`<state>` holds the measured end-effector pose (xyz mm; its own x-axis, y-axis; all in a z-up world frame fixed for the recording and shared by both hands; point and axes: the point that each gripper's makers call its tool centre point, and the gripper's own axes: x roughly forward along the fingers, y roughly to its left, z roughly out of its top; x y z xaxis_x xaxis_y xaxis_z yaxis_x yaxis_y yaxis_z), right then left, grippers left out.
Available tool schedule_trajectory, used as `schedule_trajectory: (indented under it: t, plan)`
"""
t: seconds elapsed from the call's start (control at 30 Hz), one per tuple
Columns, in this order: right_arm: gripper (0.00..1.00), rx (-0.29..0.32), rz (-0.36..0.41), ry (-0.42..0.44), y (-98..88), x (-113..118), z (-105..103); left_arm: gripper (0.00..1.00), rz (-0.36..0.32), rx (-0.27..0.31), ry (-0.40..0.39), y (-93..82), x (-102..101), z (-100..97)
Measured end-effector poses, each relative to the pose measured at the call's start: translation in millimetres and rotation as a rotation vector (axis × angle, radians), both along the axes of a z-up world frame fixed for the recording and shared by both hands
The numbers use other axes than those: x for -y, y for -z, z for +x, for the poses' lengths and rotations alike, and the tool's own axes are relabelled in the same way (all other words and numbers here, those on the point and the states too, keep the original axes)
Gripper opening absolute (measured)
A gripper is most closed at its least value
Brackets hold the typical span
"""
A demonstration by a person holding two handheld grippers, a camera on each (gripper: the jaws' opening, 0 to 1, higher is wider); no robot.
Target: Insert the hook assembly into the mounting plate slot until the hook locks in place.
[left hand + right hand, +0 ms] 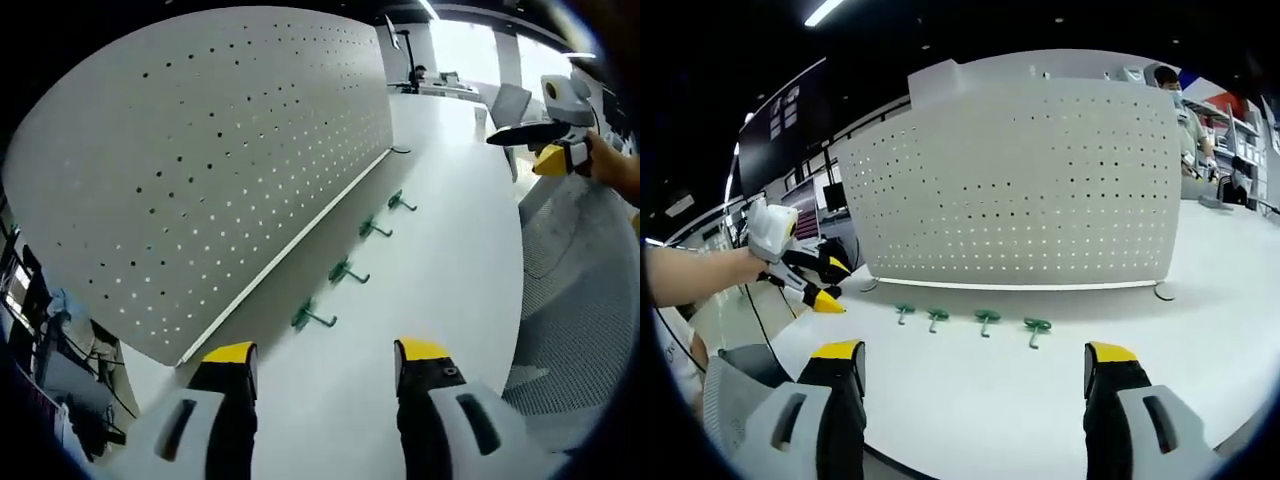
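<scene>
Green hooks, four in a row, lie on the white table just beside the pegboard in the left gripper view; the left gripper hovers released, empty. In the right gripper view, the hooks sit below the pegboard; the right gripper gapes empty.

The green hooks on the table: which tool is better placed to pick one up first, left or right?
Probably left. The open left tool points at the nearest green hook, close ahead. The right tool, also open, faces the row from farther back.
</scene>
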<state>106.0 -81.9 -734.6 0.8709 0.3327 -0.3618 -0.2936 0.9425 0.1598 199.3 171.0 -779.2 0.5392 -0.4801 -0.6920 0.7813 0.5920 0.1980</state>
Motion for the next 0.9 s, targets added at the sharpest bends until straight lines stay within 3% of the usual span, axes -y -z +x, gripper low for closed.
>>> schedule_trajectory:
  t: [0.27,0.37,0.9]
  plan:
    - [0.87,-0.002,0.004,0.008,1.5,3,0,0.57,-0.005,-0.028,0.005,6.3,4,6.0]
    - [0.87,-0.004,0.003,0.007,2.6,2,0,0.57,-0.026,-0.064,0.004,8.6,6,6.3]
    - [0.86,-0.015,0.010,0.015,7.0,3,2,0.58,0.011,-0.087,0.024,18.2,3,23.6]
